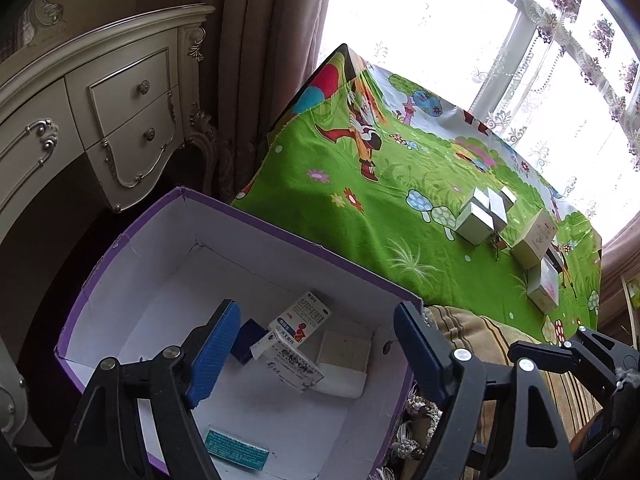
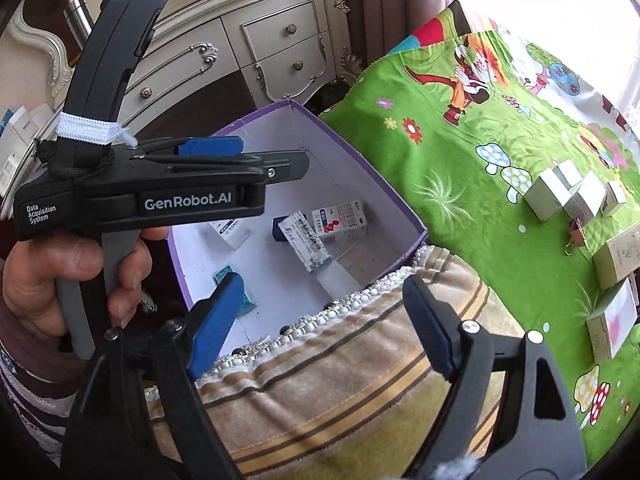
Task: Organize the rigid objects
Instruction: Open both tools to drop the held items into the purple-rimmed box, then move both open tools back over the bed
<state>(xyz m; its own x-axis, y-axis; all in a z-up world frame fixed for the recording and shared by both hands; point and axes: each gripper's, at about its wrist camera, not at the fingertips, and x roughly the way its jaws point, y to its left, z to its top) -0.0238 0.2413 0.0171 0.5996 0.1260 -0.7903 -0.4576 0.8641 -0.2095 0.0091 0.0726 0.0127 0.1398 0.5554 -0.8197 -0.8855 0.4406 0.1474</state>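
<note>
The left gripper (image 1: 316,344) is hovering spread and empty over the purple box (image 1: 248,216), its fingers pointing down into it. Directly between them, a red-and-white medicine carton (image 1: 300,316) is lying flat, long axis running away and right, leaning on a printed carton (image 1: 288,364) and a white box (image 1: 344,356). The right gripper (image 2: 320,324) is also spread, holding nothing, over a striped cushion (image 2: 340,380). Ahead and right, small white boxes (image 2: 568,192) are sitting on the surface under a green cartoon cloth (image 2: 440,152). A cream dresser (image 1: 100,112) is standing behind, beside curtains.
</note>
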